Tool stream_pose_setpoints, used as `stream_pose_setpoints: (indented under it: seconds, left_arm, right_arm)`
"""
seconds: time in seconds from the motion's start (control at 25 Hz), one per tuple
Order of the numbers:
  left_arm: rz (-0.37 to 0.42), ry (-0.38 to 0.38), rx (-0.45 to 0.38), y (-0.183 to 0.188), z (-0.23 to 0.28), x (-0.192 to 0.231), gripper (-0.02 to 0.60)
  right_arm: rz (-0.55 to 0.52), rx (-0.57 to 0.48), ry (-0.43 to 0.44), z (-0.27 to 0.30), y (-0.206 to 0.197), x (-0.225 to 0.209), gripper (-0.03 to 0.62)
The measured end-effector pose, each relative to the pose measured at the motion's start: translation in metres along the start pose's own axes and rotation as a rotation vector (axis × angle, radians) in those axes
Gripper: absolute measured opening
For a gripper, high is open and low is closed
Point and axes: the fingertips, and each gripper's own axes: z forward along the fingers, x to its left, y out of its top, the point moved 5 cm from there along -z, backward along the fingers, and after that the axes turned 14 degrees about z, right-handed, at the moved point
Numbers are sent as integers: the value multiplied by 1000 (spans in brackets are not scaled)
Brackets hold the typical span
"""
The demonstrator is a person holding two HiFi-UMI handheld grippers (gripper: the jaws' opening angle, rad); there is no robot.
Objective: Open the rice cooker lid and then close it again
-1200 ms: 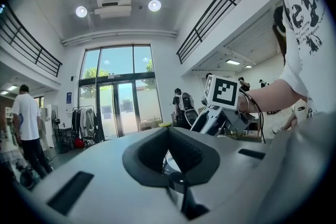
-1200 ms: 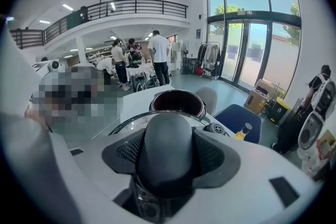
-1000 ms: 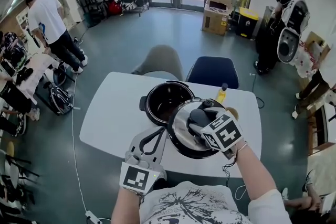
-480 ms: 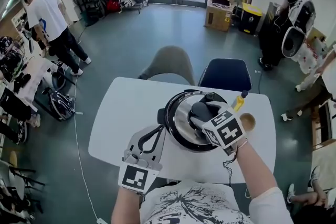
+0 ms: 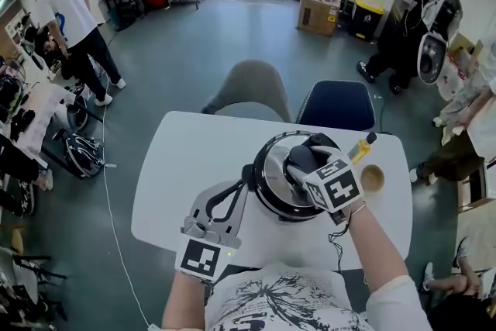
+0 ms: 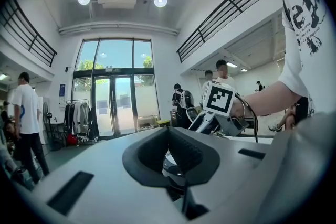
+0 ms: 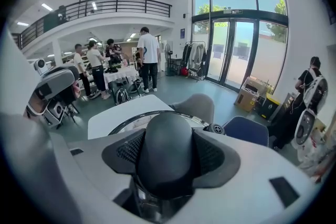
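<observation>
The rice cooker (image 5: 263, 207) stands on the white table (image 5: 182, 167). Its shiny steel lid (image 5: 273, 176) lies across the pot's top, so the inside is hidden. My right gripper (image 5: 304, 160) reaches down from above and is shut on the lid's black knob (image 7: 168, 149). The knob fills the hollow between the pads, with the lid's rim (image 7: 131, 122) just beyond. My left gripper (image 5: 242, 186) lies level on the table, its tips together against the cooker's left side. In the left gripper view the left gripper (image 6: 178, 165) has its jaws meeting, and a bit of the cooker shows past them.
A yellow bottle (image 5: 360, 149) and a small brown cup (image 5: 373, 178) stand on the table right of the cooker. A blue chair (image 5: 337, 106) and a grey chair (image 5: 252, 89) are pushed in at the far edge. Several people stand farther off.
A second ago the pot stood open with the lid held in front of it. My right gripper has carried the lid over the pot, which it now covers. The left gripper stays beside the cooker.
</observation>
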Motion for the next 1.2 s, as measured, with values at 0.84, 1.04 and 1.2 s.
stream_pose_setpoints:
  seconds: [0.84,1.04,1.2]
  left_arm:
    - [-19,-36,10,-10,1,-7,12]
    - [-9,-33,1,-2,4,-5,13]
    - [-1,-40,-5,7,5,-6,13]
  right_arm:
    - [42,-1,-37,17,-16,-5,338]
    - [6,-149,-9,-6,4,1,350]
    - [6,-306,-7,-35,18,5,293]
